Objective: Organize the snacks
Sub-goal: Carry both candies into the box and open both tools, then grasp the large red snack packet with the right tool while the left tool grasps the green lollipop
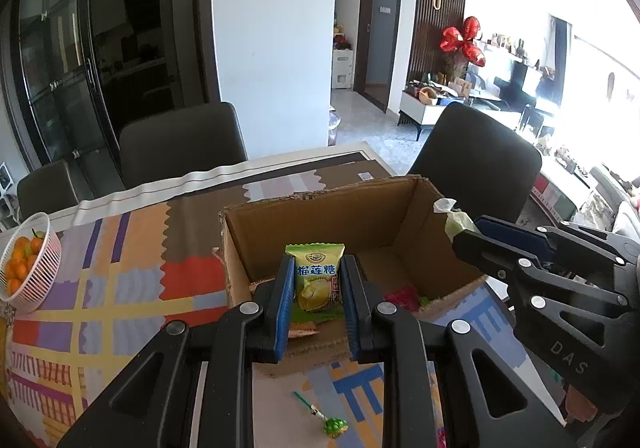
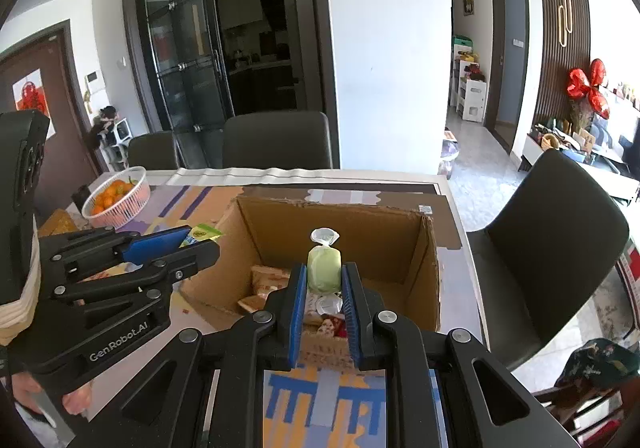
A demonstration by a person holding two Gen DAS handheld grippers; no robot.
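Observation:
An open cardboard box stands on the patterned tablecloth. My left gripper is shut on a green-and-yellow durian candy packet and holds it above the box's near wall. My right gripper is shut on a pale green wrapped sweet with a twisted clear top, held over the box. Each gripper shows in the other's view, the right one with its sweet and the left one with its packet. Several snack packets lie inside the box.
A green lollipop lies on the cloth in front of the box. A white basket of oranges stands at the left. Dark chairs line the table's far side and right end.

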